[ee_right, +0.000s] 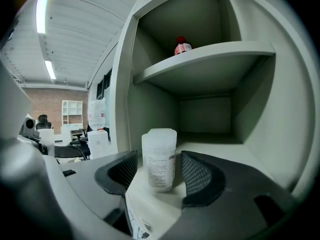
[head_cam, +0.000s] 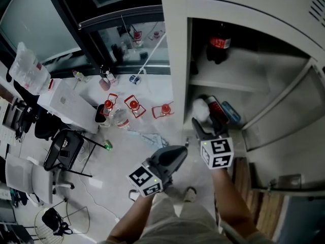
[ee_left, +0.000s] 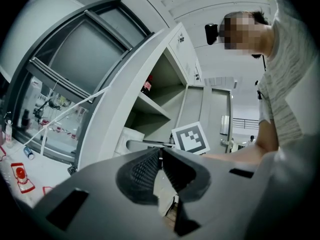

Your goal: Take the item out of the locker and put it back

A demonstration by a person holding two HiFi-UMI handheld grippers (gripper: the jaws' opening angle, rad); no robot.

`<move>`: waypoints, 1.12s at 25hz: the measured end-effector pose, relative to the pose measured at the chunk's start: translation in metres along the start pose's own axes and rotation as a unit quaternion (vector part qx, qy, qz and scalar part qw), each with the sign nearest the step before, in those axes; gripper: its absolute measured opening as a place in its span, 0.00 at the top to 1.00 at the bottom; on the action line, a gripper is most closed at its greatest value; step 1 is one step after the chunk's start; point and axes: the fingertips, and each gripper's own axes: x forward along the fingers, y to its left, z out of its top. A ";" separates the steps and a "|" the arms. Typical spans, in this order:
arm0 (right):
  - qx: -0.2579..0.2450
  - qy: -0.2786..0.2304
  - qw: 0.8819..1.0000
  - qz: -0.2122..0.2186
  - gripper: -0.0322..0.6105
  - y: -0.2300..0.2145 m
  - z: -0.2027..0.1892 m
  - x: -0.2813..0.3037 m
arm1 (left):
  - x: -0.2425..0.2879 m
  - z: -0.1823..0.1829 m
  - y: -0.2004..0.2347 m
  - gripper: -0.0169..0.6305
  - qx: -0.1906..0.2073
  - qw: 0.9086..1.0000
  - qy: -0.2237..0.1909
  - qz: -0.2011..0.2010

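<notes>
Right gripper (ee_right: 160,171) is poked into the pale grey metal locker (ee_right: 205,115), jaws spread wide on either side of the white translucent plastic jar (ee_right: 159,154), which is standing upright on the lower shelf. Left gripper (ee_left: 161,156) hangs outside the locker, jaws closed with nothing between them.

Into the locker (ee_right: 125,84) now: the lower shelf (ee_right: 240,159) carries a white plastic jar (ee_right: 159,160), upright near the front edge, and a flat blue object (head_cam: 231,112) lies close by. On the upper shelf (ee_right: 215,51), a dark, red-capped bottle (ee_right: 182,46) stands near the edge.
</notes>
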 end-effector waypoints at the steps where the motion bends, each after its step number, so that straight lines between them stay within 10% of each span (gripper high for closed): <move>1: -0.001 0.002 1.000 -0.001 0.57 -0.001 -0.001 0.002 | -0.001 0.000 0.000 0.96 -0.001 1.000 0.000 0.001; 28: -0.016 0.014 1.000 -0.023 0.63 -0.002 0.005 0.010 | -0.007 0.000 0.006 0.96 -0.010 1.000 0.002 0.011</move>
